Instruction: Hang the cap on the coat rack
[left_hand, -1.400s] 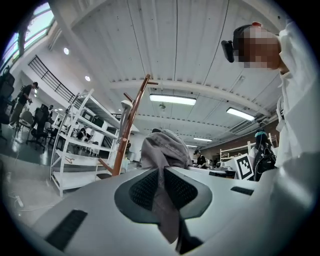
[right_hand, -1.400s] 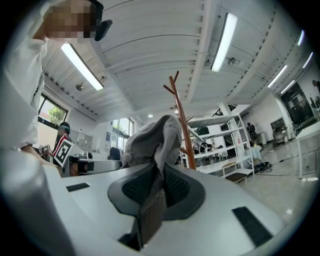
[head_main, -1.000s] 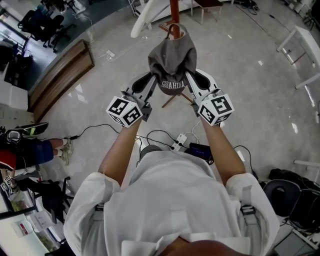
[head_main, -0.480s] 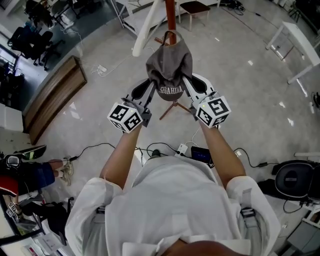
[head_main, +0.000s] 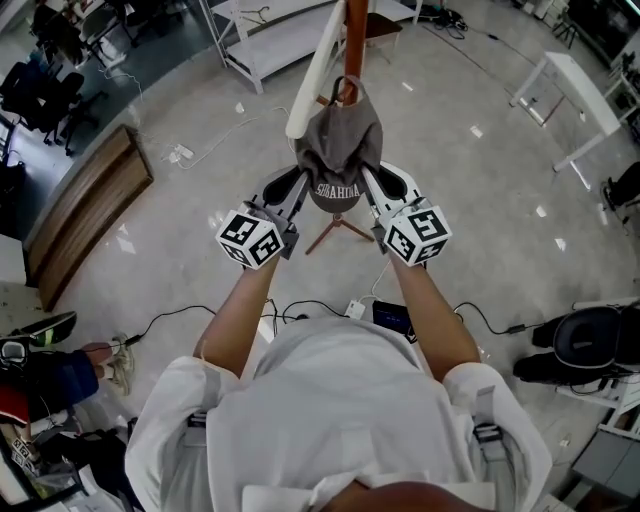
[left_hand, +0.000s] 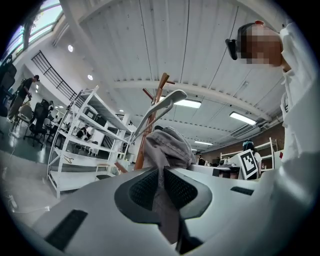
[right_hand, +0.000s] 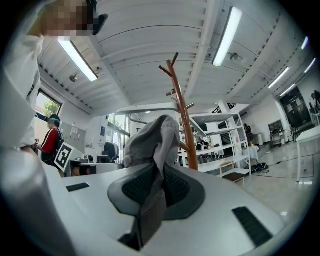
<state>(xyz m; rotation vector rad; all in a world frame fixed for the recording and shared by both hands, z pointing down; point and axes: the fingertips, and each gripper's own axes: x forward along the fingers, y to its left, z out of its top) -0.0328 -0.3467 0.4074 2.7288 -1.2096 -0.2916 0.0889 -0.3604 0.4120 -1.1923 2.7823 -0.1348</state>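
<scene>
- While the left gripper (head_main: 303, 178) and right gripper (head_main: 371, 178) each pinch one side of the grey fabric cap (head_main: 340, 140) in their jaws, it hangs between them;
- the reddish-brown wooden coat rack (head_main: 355, 40) stands just beyond it, straight ahead, pegs (right_hand: 170, 66) higher.

Counts:
- 1 cap (head_main: 340, 150)
- 1 coat rack (head_main: 355, 25)
- 1 white curved piece (head_main: 315, 75) against the coat rack
- 2 tools: left tool (head_main: 303, 180) and right tool (head_main: 372, 180), 2 jaws each
- 2 marker cubes, one per tool: left cube (head_main: 250, 238), right cube (head_main: 417, 233)
- 1 white shelving unit (head_main: 265, 45)
- 1 power strip (head_main: 354, 309)
- 1 person (head_main: 340, 420), 2 bare forearms (head_main: 240, 310)
</scene>
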